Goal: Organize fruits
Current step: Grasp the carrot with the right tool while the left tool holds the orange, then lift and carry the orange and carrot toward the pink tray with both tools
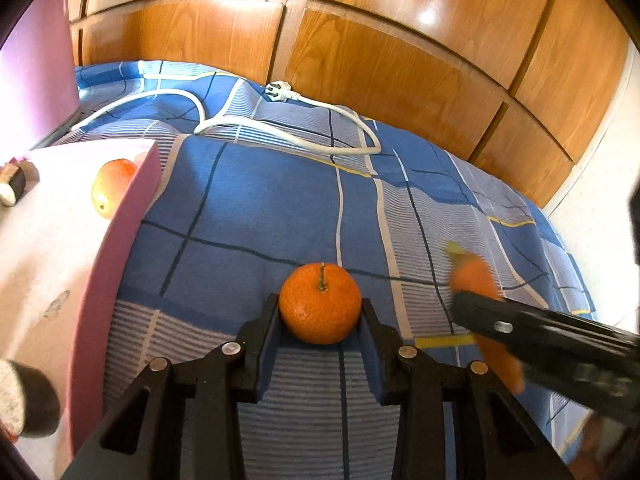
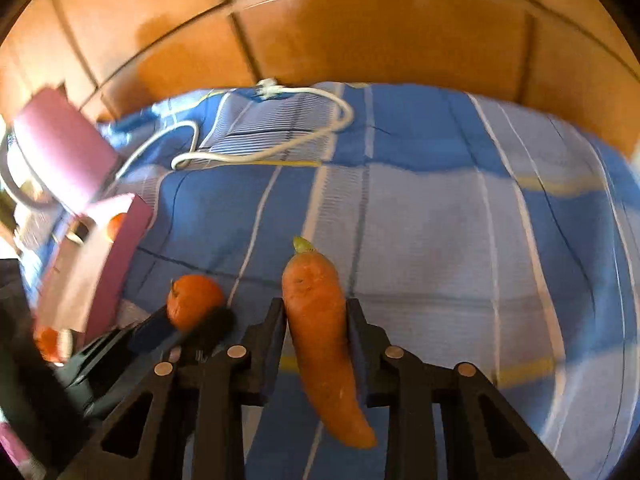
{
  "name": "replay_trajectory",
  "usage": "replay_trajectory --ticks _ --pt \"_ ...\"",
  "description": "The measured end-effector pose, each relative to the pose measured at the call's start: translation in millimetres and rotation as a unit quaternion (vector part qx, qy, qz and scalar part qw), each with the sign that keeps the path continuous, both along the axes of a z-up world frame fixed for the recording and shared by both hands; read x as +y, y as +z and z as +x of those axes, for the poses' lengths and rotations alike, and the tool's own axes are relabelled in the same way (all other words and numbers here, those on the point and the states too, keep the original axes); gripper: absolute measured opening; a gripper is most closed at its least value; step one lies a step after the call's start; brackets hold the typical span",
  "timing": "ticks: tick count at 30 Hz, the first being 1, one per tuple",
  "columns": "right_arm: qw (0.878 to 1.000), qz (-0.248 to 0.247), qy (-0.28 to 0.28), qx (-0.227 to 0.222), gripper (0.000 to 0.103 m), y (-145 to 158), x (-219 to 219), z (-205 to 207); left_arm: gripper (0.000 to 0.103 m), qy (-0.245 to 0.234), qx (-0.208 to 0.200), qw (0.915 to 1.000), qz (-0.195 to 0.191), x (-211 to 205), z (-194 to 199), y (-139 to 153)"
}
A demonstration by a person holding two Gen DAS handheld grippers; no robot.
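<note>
Between the left claw (image 1: 320,312) fingers: 1 tangerine (image 1: 320,304), stem up, both pads pressed to its sides, fruit at the fingertips above a blue checked bed cover (image 1: 248,208). Left claw gripping it.

Right claw (image 2: 316,312) closed on 1 carrot (image 2: 320,332); the 2 fingers clamp it near its thick end. Green-stubbed top points forward past the fingertips, tapered end runs back toward the claw body. Right wrist view blurred.

Left of the right claw, near: the tangerine in the other claw. From the left wrist view, the right claw with the carrot shows blurred to the right of the left claw.

Left of the left claw, just beside: pink box (image 1: 132,216), wall facing the claw. Inside it, 1 apple (image 1: 110,188), red-yellow, partly hidden behind the wall.

Ahead of both claws, well apart: white power cable (image 1: 288,136) looped on the bed cover, plug end toward the wooden panelled wall (image 1: 400,60).

Lower left corner of left wrist view: a grey knitted sleeve edge (image 1: 24,400).
</note>
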State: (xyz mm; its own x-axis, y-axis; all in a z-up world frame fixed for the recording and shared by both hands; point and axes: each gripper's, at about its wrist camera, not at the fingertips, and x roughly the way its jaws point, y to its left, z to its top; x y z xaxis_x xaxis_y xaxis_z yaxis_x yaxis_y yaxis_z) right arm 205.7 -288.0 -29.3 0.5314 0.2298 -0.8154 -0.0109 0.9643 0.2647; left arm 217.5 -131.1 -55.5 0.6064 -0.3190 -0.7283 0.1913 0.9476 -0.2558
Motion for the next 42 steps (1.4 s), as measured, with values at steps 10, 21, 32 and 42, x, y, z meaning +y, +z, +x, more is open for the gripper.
replay_trajectory --ticks 10,21,32,42 --pt "0.997 0.081 0.007 -0.012 0.030 40.0 -15.1 -67.5 0.037 -0.020 0.003 0.9998 0.006 14.1 -49.1 5.0" --pt "0.999 0.020 -0.014 0.025 0.030 -6.2 16.9 -104.9 0.037 -0.063 -0.033 0.9964 0.046 12.4 -120.2 4.5" --pt "0.994 -0.021 -0.104 -0.012 0.030 -18.3 9.2 -122.9 0.038 -0.072 -0.072 0.9922 0.072 8.2 -132.2 -0.7" --pt "0.993 -0.012 -0.116 -0.027 0.031 -18.3 11.8 -123.7 0.039 -0.072 -0.082 0.9912 0.076 8.0 -135.6 -1.1"
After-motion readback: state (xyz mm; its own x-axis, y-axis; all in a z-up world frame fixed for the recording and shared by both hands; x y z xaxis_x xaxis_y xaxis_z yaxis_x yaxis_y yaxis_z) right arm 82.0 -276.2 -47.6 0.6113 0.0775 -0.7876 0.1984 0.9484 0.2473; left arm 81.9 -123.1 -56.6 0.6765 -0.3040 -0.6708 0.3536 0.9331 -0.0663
